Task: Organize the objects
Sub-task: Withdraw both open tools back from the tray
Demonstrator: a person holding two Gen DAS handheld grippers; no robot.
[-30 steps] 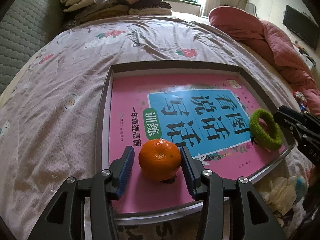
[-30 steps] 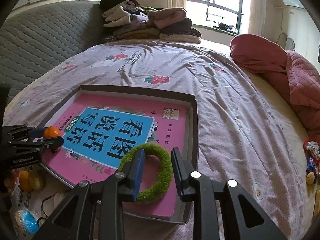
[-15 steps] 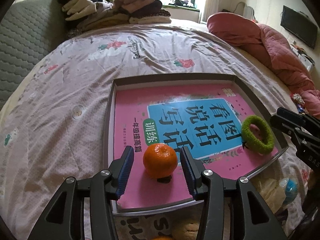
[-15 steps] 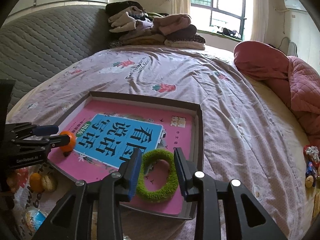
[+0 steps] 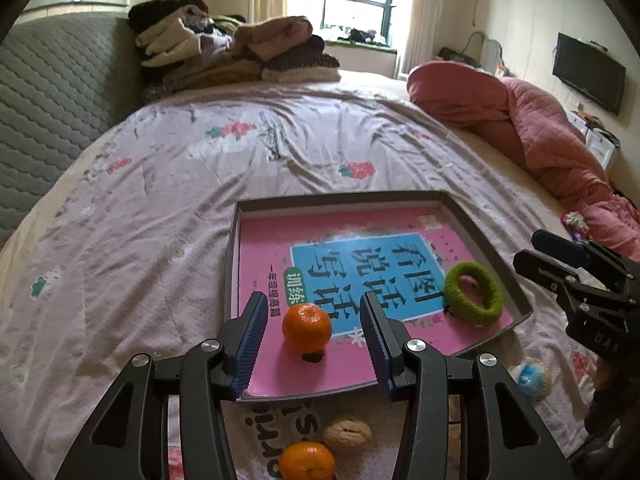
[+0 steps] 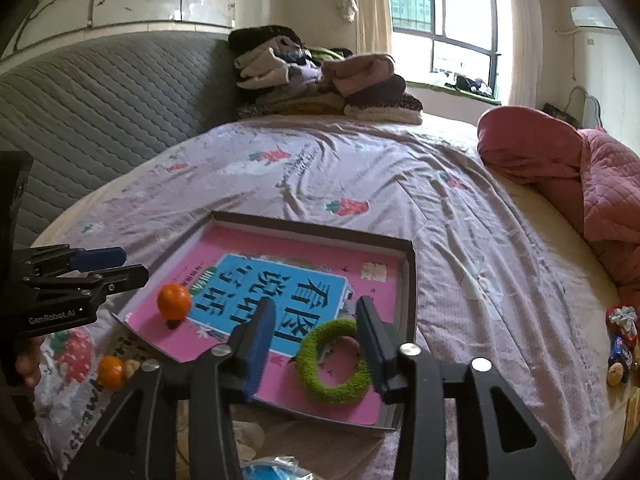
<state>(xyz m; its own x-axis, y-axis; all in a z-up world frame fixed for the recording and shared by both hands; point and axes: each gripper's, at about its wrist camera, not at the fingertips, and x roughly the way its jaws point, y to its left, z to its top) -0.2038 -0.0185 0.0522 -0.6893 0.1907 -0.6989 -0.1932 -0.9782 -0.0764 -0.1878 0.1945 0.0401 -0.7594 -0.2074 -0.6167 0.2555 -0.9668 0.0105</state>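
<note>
A shallow grey tray (image 5: 468, 216) on the bed holds a pink book (image 5: 344, 252). An orange tangerine (image 5: 307, 328) sits on the book's near left corner; it also shows in the right wrist view (image 6: 174, 302). A green hair tie (image 5: 473, 294) lies on the book's right side, also seen in the right wrist view (image 6: 334, 361). My left gripper (image 5: 312, 340) is open and empty, its jaws either side of the tangerine and drawn back above it. My right gripper (image 6: 316, 344) is open and empty, just above and behind the hair tie.
A second tangerine (image 5: 307, 460) and a walnut (image 5: 347, 434) lie on a printed bag in front of the tray. A blue-white ball (image 5: 530, 378) sits at the right. Folded clothes (image 5: 236, 52) are stacked at the headboard. A pink quilt (image 5: 532, 128) lies on the right.
Both grippers have pulled back and up from the tray. The tangerine and the hair tie stay on the book, released, now farther from the open jaws.
</note>
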